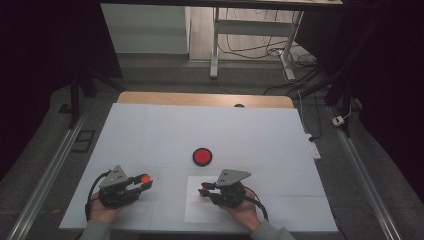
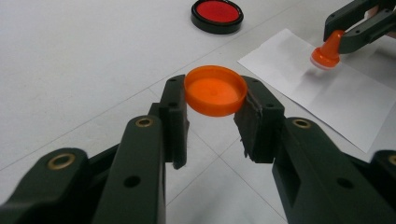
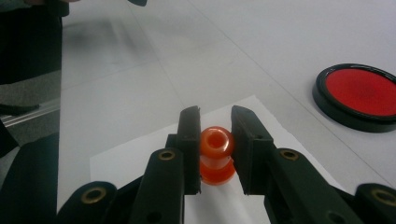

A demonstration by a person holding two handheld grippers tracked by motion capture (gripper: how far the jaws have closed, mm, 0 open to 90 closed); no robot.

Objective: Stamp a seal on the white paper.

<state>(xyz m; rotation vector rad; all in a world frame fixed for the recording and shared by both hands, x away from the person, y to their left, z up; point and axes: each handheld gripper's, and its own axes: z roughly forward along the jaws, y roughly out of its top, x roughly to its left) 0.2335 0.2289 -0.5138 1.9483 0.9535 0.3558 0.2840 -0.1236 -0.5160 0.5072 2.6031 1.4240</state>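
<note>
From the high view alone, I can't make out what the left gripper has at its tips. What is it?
Observer: The left gripper is shut on an orange cap, a shallow round lid held by its rim, hollow side facing the camera.
Operator: And the right one?
Observer: The right gripper is shut on an orange stamp, clamped at its narrow handle.
Operator: Is the stamp on the paper?
Observer: In the left gripper view its wide base sits over the white paper sheet, very near or on it; I cannot tell if it touches.
Operator: What is the red disc?
Observer: A red ink pad in a black round case, lying open beyond the paper.
</note>
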